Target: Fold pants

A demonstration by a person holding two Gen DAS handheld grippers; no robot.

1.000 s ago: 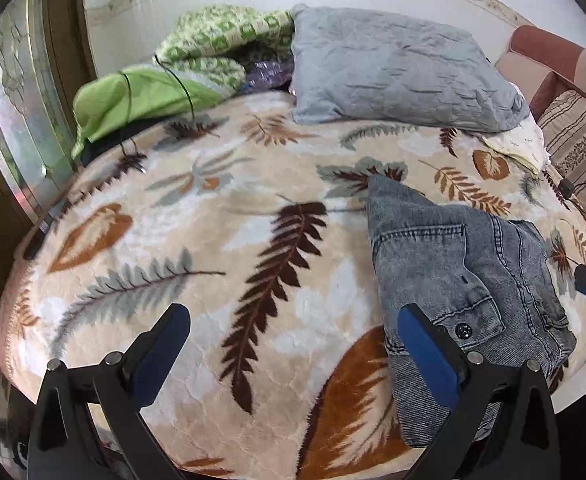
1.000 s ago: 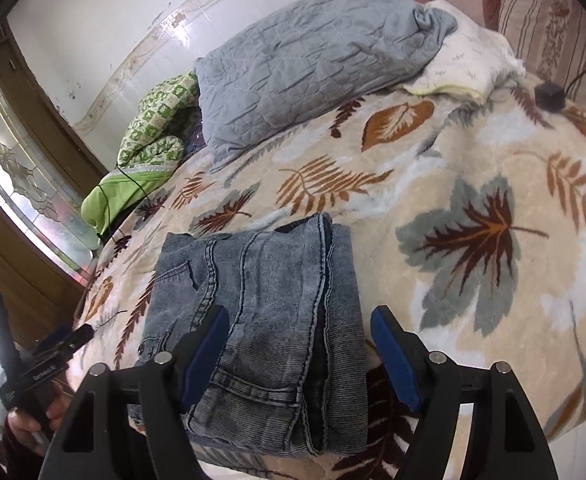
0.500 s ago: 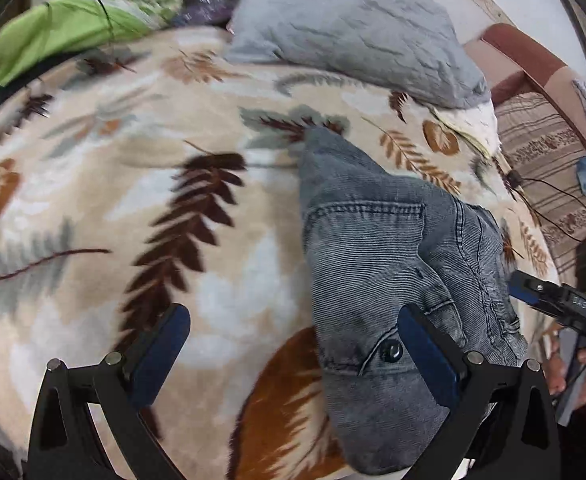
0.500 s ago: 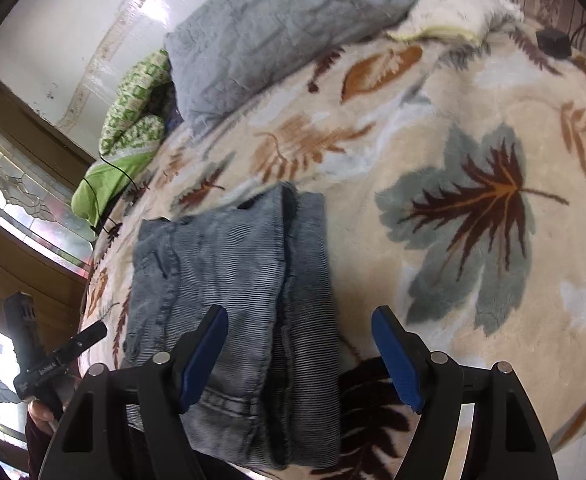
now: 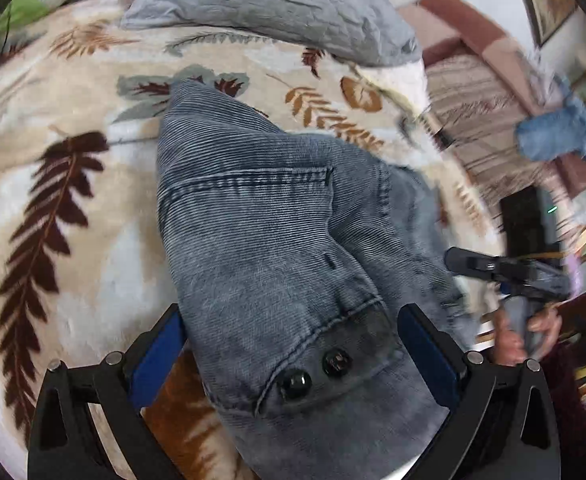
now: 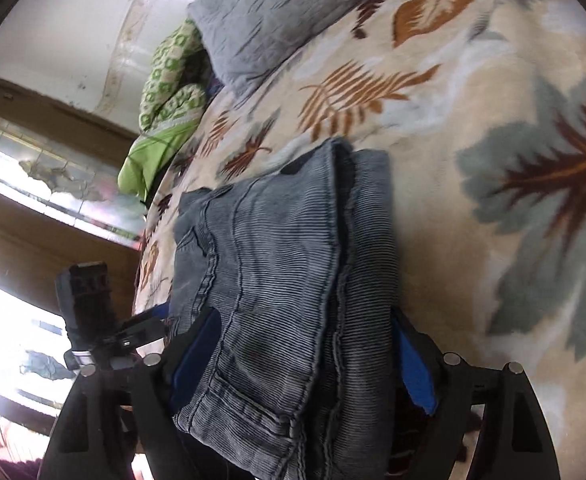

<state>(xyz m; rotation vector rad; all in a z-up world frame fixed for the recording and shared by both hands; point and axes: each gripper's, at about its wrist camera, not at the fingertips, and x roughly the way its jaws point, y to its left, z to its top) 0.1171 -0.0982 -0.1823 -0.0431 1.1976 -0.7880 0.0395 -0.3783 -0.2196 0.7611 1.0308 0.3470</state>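
Grey corduroy pants (image 5: 277,240) lie folded on the bed (image 5: 93,240); left hand-held gripper (image 5: 293,360) spread astride them, right hand-held gripper (image 6: 305,360) opening astride them

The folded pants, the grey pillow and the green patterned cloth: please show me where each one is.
folded pants (image 5: 261,240), left wrist view, on the back pocket.
grey pillow (image 5: 277,0), left wrist view, on its middle.
green patterned cloth (image 6: 171,80), right wrist view, on its printed part.

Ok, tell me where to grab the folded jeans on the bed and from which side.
Grip the jeans at the near waistband end, the left gripper by the two buttons, the right gripper, jaws opening, on the stacked leg layers. Come from the bed's near edge, angled down: the fold hangs at that edge on the leaf blanket, so fingers can straddle it.
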